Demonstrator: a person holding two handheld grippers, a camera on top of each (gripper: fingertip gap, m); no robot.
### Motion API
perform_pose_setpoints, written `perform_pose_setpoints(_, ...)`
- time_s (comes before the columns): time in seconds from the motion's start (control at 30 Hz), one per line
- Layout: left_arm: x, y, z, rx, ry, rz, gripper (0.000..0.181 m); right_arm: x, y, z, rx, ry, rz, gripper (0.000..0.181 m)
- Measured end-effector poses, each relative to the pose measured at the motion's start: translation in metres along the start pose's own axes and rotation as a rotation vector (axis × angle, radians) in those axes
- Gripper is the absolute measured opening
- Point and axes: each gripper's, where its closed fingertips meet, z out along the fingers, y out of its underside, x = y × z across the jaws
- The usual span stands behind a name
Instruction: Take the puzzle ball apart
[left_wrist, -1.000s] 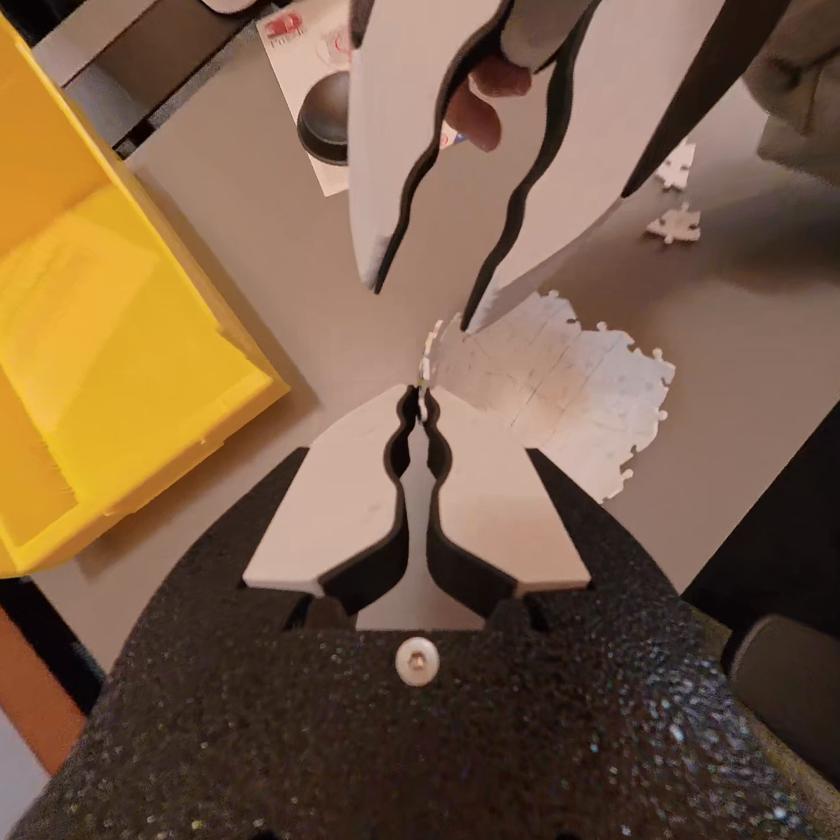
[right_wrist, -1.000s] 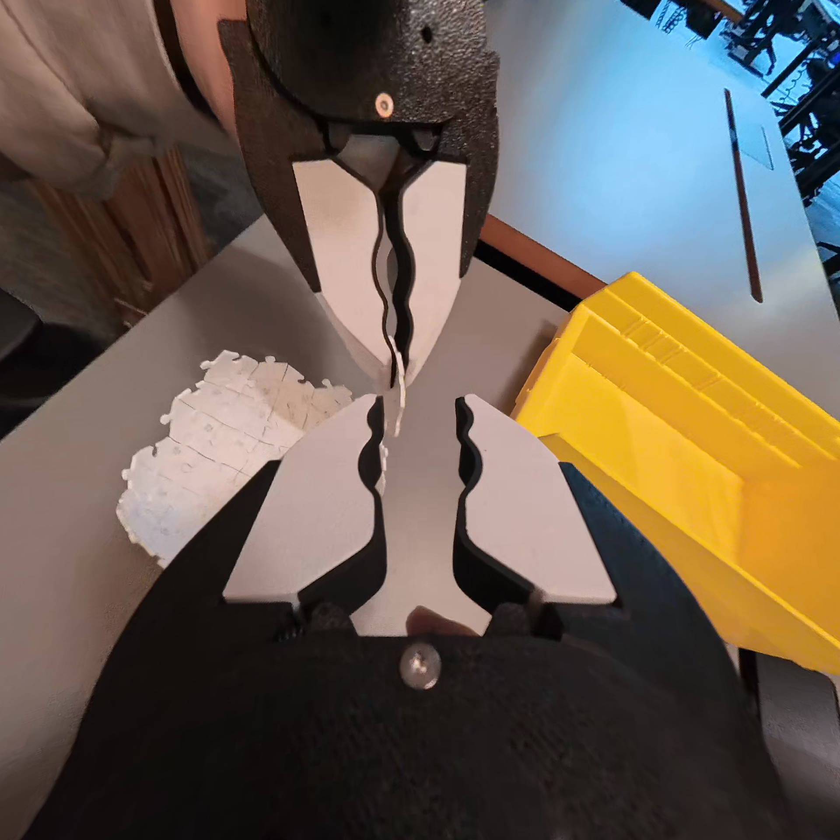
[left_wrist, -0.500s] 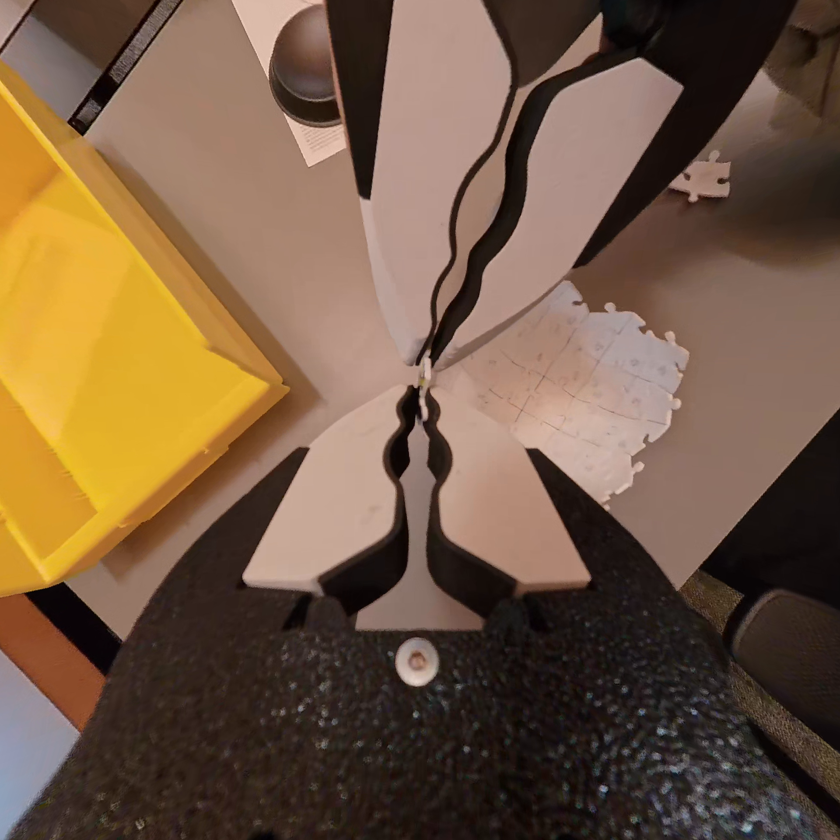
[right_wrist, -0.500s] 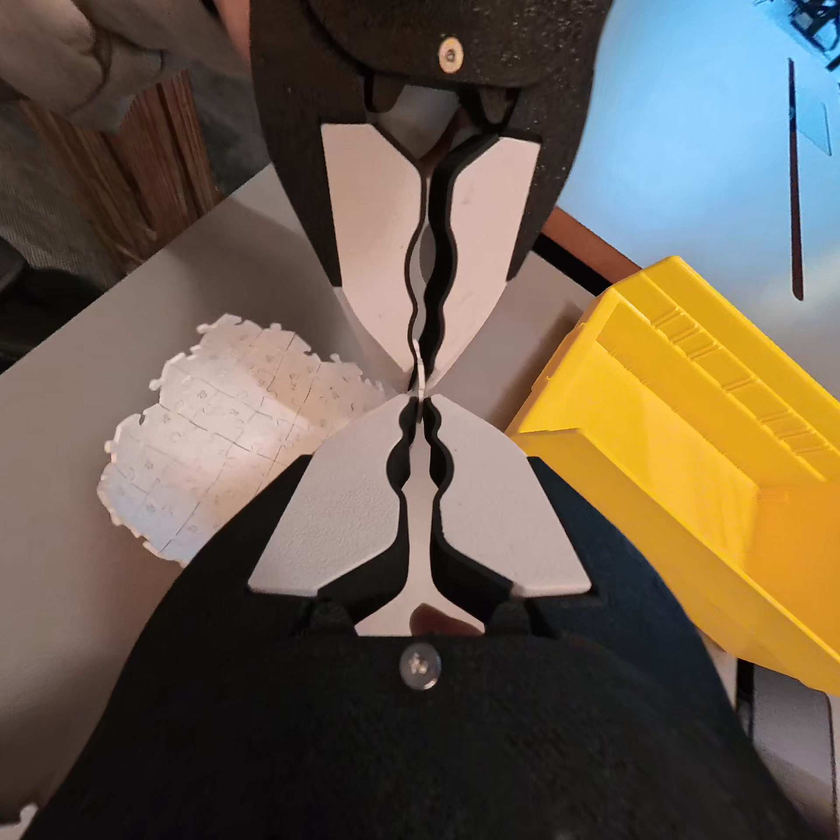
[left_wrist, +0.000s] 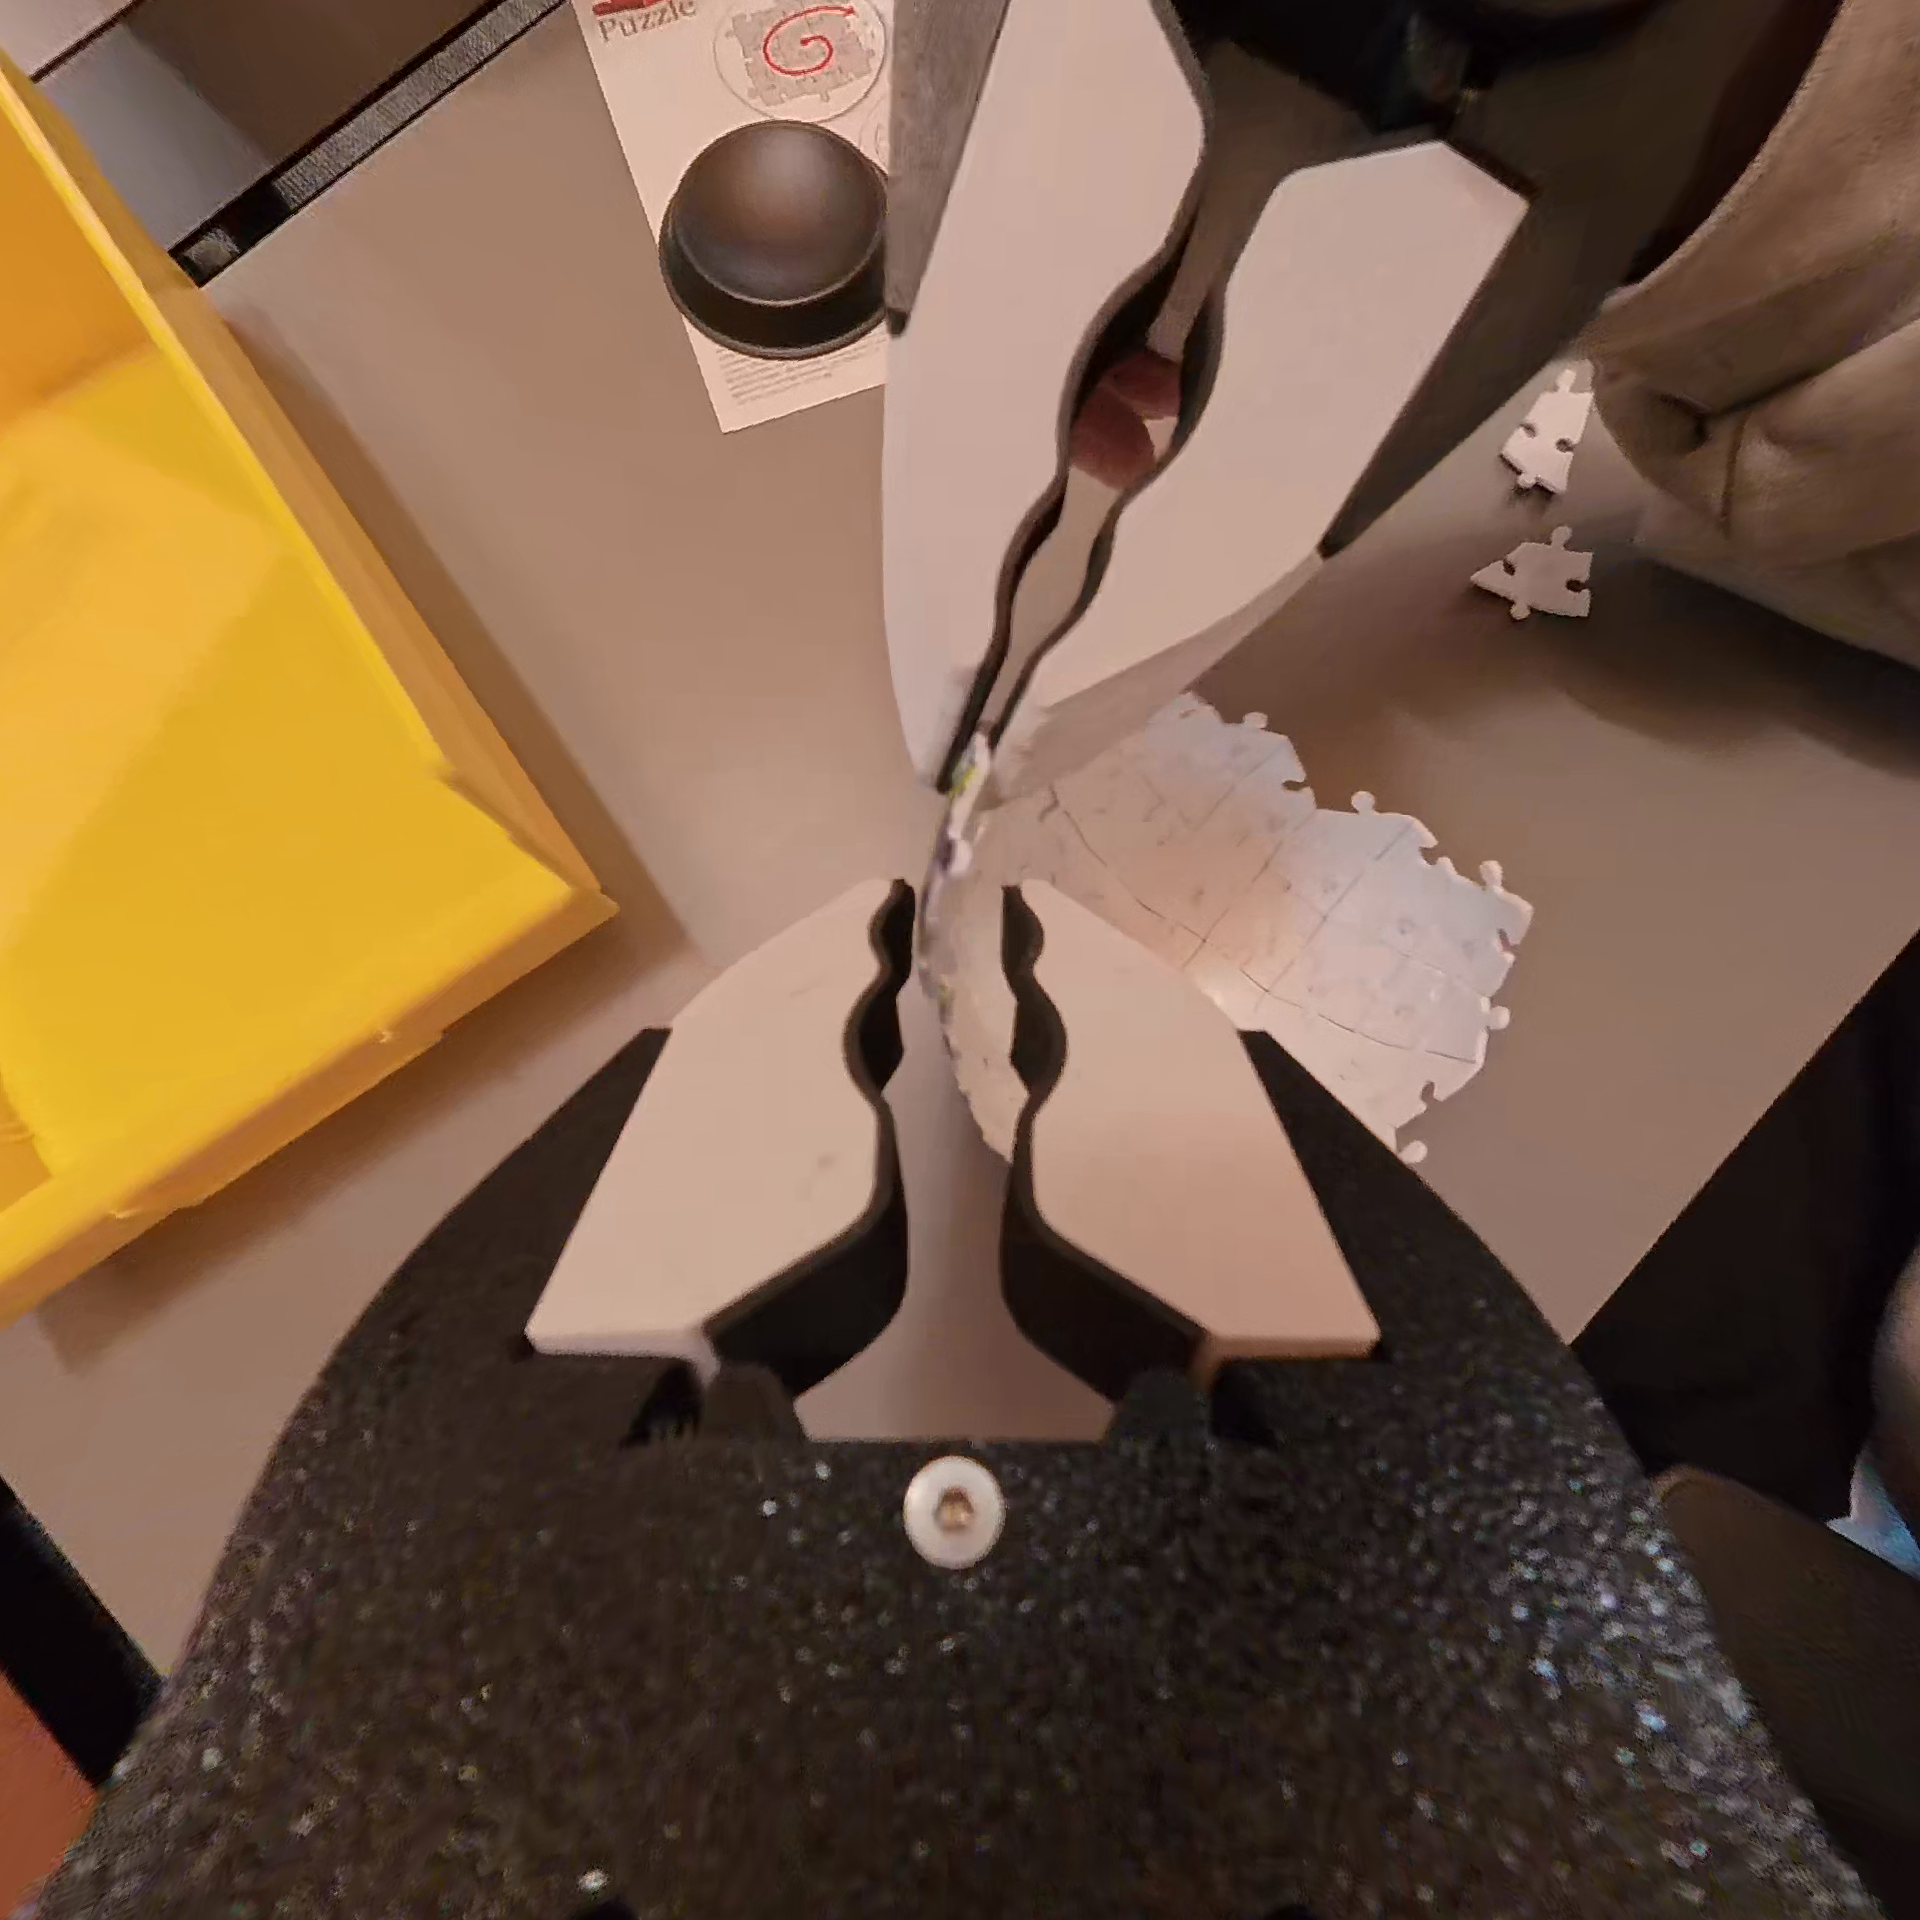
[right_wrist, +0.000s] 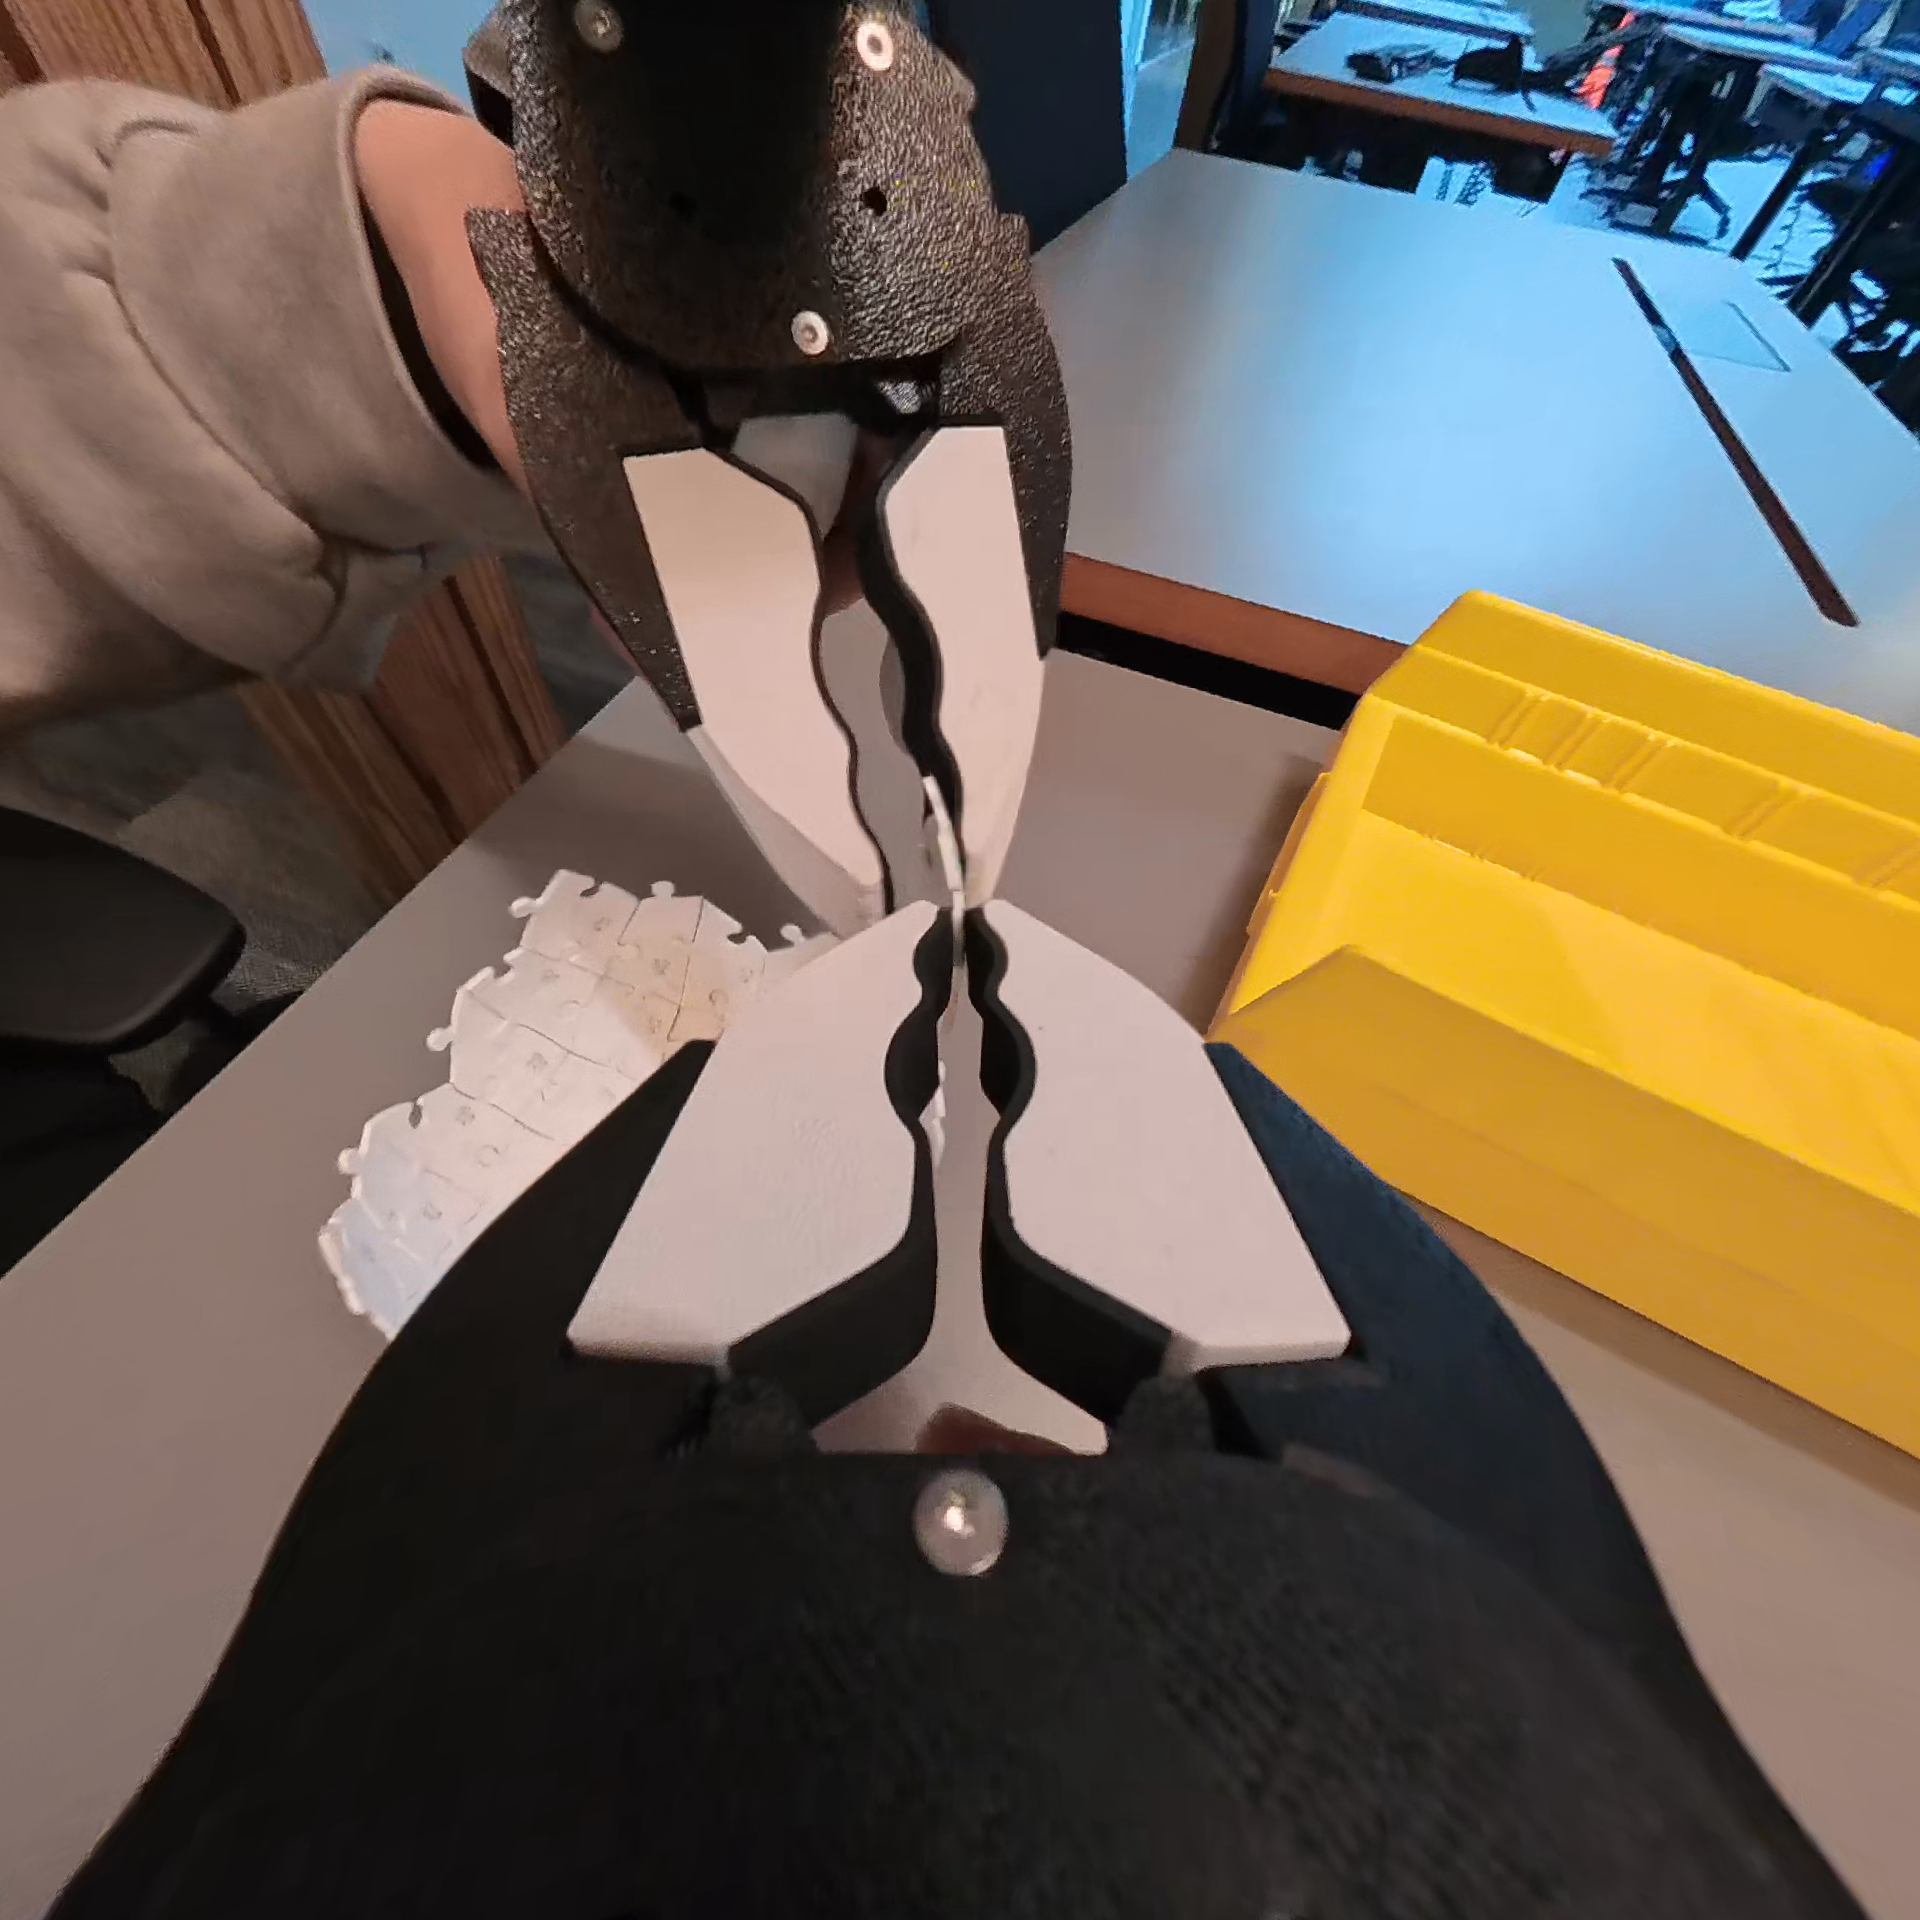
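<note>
A curved white section of the puzzle ball (left_wrist: 1299, 935) lies on the grey table, also in the right wrist view (right_wrist: 540, 1049). One thin puzzle piece (left_wrist: 954, 831) stands on edge between the two grippers, tip to tip above the table. My right gripper (right_wrist: 956, 914) is shut on that piece (right_wrist: 943, 831); it shows from the far side in the left wrist view (left_wrist: 966, 774). My left gripper (left_wrist: 958, 894) is open, its jaws a small way apart around the piece's lower end; it also shows in the right wrist view (right_wrist: 925, 883).
A yellow bin (left_wrist: 208, 727) stands close on one side, also in the right wrist view (right_wrist: 1558, 987). A black round stand (left_wrist: 774, 249) sits on a printed leaflet (left_wrist: 665, 104). Two loose pieces (left_wrist: 1538, 577) lie near a beige sleeve (left_wrist: 1766, 364). The table edge is near the section. Less than 4 cm separates the two grippers' tips.
A second ago my left gripper held the piece and my right was open. The right then shut on it, and the left has now opened a little.
</note>
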Motion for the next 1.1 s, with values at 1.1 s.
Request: perform_pose_setpoints(1.1, -0.001, 0.015, 0.022, -0.119, -0.006, -0.037, 0.002, -0.001, 0.028, 0.014, -0.35, -0.049, -0.249, 0.007)
